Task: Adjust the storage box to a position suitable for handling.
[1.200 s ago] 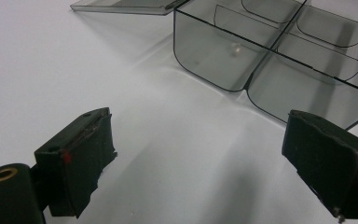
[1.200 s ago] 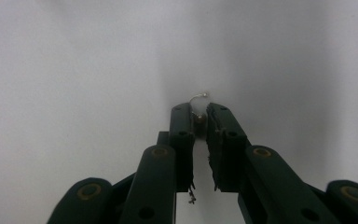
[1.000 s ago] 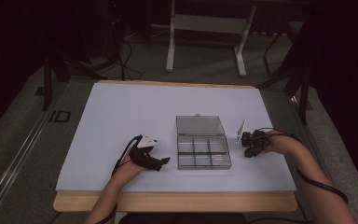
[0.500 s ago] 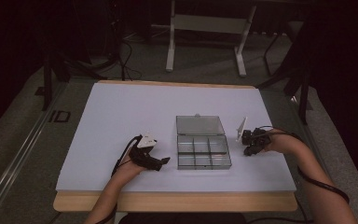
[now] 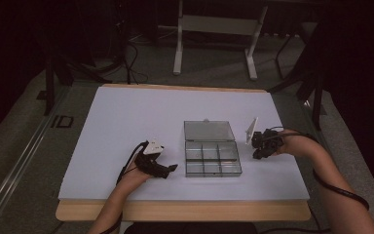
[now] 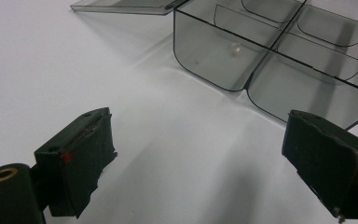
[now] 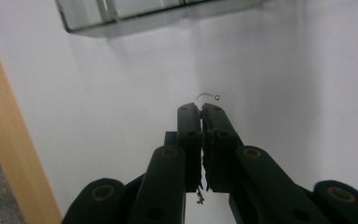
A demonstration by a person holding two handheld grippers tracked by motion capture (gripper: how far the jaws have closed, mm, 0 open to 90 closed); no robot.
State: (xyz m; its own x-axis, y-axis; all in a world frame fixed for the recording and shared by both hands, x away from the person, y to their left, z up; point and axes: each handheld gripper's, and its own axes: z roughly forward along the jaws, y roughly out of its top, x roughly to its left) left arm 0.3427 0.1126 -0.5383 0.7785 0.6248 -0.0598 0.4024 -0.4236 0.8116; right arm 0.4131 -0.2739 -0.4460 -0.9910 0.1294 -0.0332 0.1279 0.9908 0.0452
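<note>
The right gripper (image 7: 201, 108), closed, pinches a small wire hook (image 7: 206, 96) above the surface, just right of the compartment box (image 5: 213, 159). The left gripper (image 6: 196, 154) waits open beside the box's left wall.

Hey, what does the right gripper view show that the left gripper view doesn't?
Right gripper view: the right tongs shut on a small wire hook with a bead at its end, plus the wooden table edge.
Left gripper view: the left tongs standing open with nothing between them, the open lid lying flat, and a tiny pale bead in one compartment.
Both: the clear compartment box and the white tabletop.
</note>
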